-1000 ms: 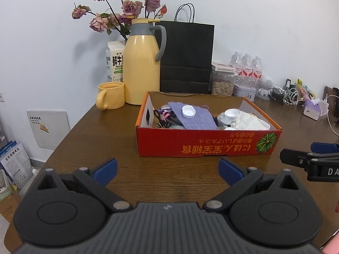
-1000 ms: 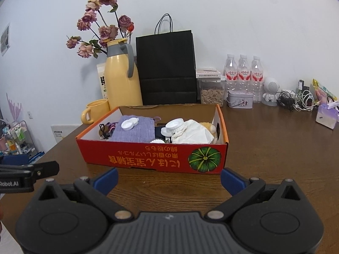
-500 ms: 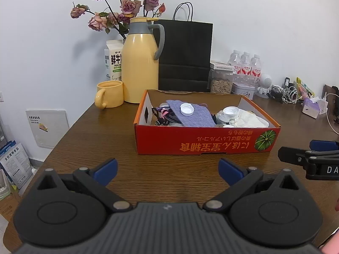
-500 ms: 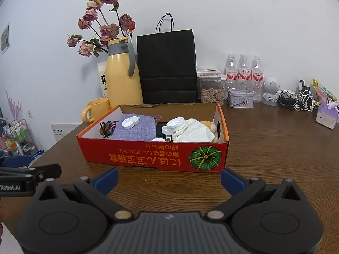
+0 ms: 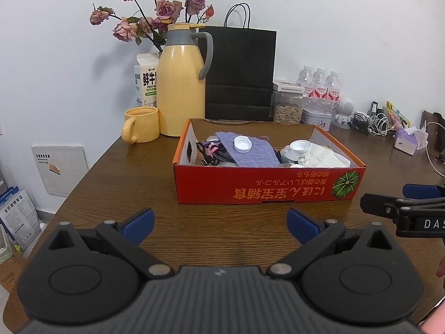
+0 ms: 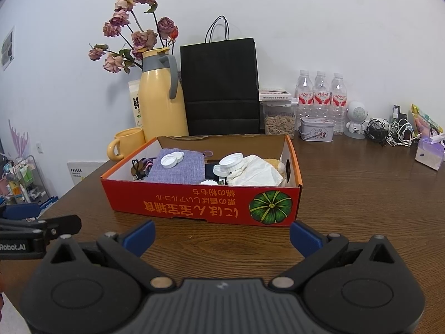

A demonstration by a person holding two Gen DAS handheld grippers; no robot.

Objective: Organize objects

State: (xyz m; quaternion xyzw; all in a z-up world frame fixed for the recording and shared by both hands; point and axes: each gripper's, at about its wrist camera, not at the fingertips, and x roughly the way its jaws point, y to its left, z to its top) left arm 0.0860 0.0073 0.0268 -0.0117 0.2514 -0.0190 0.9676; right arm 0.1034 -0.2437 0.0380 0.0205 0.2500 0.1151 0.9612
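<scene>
A red cardboard box (image 5: 267, 188) with a pumpkin print stands on the wooden table (image 5: 116, 194); it also shows in the right wrist view (image 6: 194, 203). It holds a purple cloth pouch (image 5: 250, 154), white bottle caps (image 5: 242, 144), a white cloth (image 6: 256, 171) and dark cords (image 5: 211, 153). My left gripper (image 5: 219, 224) is open and empty, in front of the box. My right gripper (image 6: 222, 235) is open and empty, also in front of the box. Each gripper shows at the edge of the other's view.
Behind the box stand a yellow jug (image 5: 182, 89), a yellow mug (image 5: 141, 125), a milk carton (image 5: 144, 83), a black paper bag (image 5: 240, 75), a seed jar (image 6: 279, 119), a tin (image 6: 315, 129) and water bottles (image 6: 321, 94). Cables (image 6: 389, 132) and a tissue pack (image 6: 429, 154) lie far right.
Both grippers have drawn back slightly from the box and stay open. Nothing on the table has moved.
</scene>
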